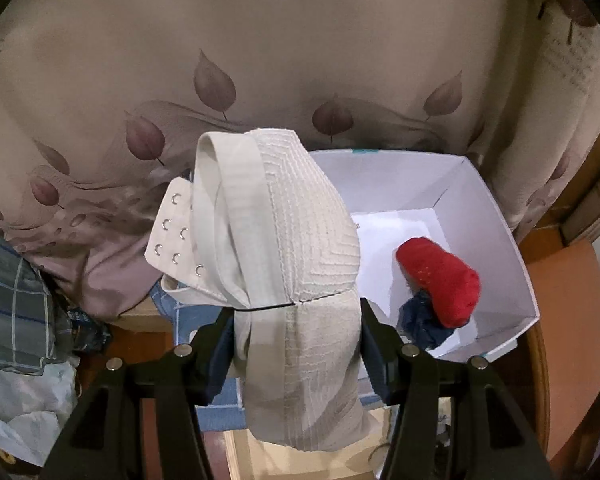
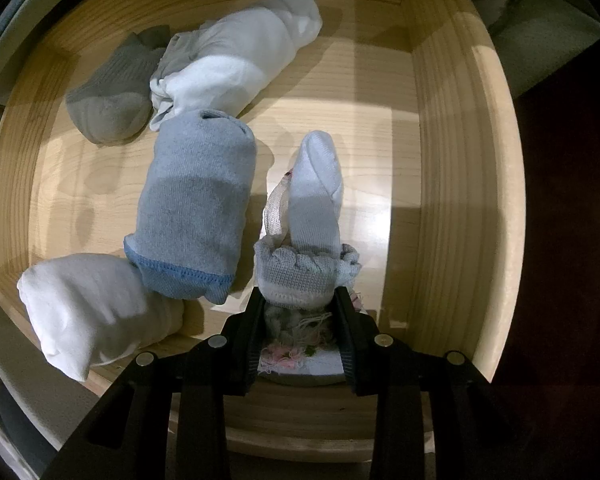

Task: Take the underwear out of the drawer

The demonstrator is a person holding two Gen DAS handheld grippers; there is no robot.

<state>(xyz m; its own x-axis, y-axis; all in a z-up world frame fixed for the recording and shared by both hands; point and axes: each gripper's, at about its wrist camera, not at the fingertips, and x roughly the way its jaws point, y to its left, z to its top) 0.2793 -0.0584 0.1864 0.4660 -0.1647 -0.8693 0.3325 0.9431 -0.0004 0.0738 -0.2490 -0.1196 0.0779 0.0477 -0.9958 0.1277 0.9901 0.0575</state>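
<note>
My left gripper (image 1: 298, 312) is shut on a rolled cream bra (image 1: 284, 240) with hook-and-eye fasteners, held up in the air left of a white box (image 1: 512, 256). The box holds a red rolled garment (image 1: 440, 280) and a dark blue one (image 1: 420, 320). My right gripper (image 2: 300, 300) is shut on a white and grey rolled bundle (image 2: 308, 240) near the front of the wooden drawer (image 2: 452, 160). Beside it lie a grey-blue roll (image 2: 192, 208), a white roll (image 2: 88, 312), another white roll (image 2: 236, 60) and a grey sock roll (image 2: 112, 100).
A leaf-patterned beige curtain (image 1: 260, 60) hangs behind the box. Plaid cloth (image 1: 12, 300) and a plastic bag (image 1: 20, 408) lie at the left. An orange-brown surface (image 1: 560, 320) lies under and right of the box. The drawer's right half shows bare wood.
</note>
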